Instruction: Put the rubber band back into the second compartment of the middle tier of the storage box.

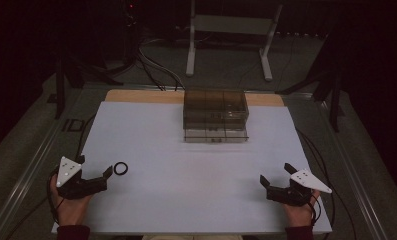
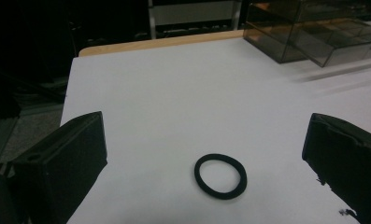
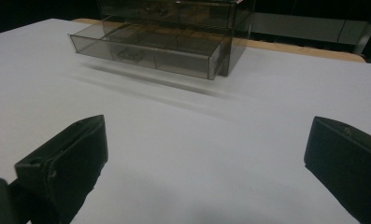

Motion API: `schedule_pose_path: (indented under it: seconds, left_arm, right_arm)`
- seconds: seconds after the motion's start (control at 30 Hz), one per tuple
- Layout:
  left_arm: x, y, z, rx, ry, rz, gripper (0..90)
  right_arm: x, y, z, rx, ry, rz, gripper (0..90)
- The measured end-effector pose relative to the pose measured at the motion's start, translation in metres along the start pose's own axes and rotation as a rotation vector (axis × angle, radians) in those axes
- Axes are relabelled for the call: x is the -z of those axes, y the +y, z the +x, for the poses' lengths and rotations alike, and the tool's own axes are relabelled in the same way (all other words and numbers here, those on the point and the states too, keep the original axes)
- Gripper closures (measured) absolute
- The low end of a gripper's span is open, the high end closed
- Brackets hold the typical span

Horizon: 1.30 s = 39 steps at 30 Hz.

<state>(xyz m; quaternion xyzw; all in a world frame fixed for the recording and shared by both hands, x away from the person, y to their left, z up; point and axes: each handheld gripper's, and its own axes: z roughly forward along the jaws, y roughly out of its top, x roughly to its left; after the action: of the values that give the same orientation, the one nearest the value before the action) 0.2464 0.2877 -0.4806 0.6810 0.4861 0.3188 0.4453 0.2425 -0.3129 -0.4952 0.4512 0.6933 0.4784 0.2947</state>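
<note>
high view: ring waiting just ahead of left gripper

high view has the left gripper (image 1: 97, 172) low at the near-left of the white table (image 1: 186, 165), jaws spread wide w/ nothing between them. black ring (image 1: 120, 168) lies flat just past its tips, not touched. left gripper view puts the ring (image 2: 220, 176) between the two jaws but a bit fwd of them, so prob. lined up for a straight push-in and pinch; ring is thin and flat, so jaws likely need to go low to the surface.

right gripper (image 1: 276, 176) sits near-right, well apart from the ring, jaws also wide and empty, pointed toward the clear drawer box (image 3: 174, 37) at the far middle. its bottom drawer (image 3: 146, 53) stands pulled out toward the person, prob. as the drop spot.

room: bare sheet between grippers and box, no clutter in the path. ring is near the table's left edge but not at it; near edge close behind both hands.
</note>
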Motion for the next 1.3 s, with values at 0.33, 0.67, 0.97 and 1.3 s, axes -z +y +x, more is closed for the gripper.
schedule_pose_path:
  seconds: [0.33,0.67,0.97,1.3]
  left_arm:
    - [-0.017,-0.003,0.000,0.007,-0.004,0.036,0.7]
    - [-0.038,-0.005,0.003,0.010,0.001,0.106,3.4]
    - [-0.052,-0.012,0.005,0.015,-0.021,0.183,9.3]
    - [-0.064,-0.018,-0.001,-0.023,-0.009,0.297,38.8]
  right_arm:
    - [0.000,0.001,0.000,0.001,-0.015,-0.005,0.0]
    - [0.000,0.001,0.001,0.004,-0.017,-0.010,0.0]
    - [0.001,0.002,0.001,0.002,-0.020,-0.016,0.0]
    - [0.001,0.001,0.000,0.004,-0.022,-0.016,0.0]
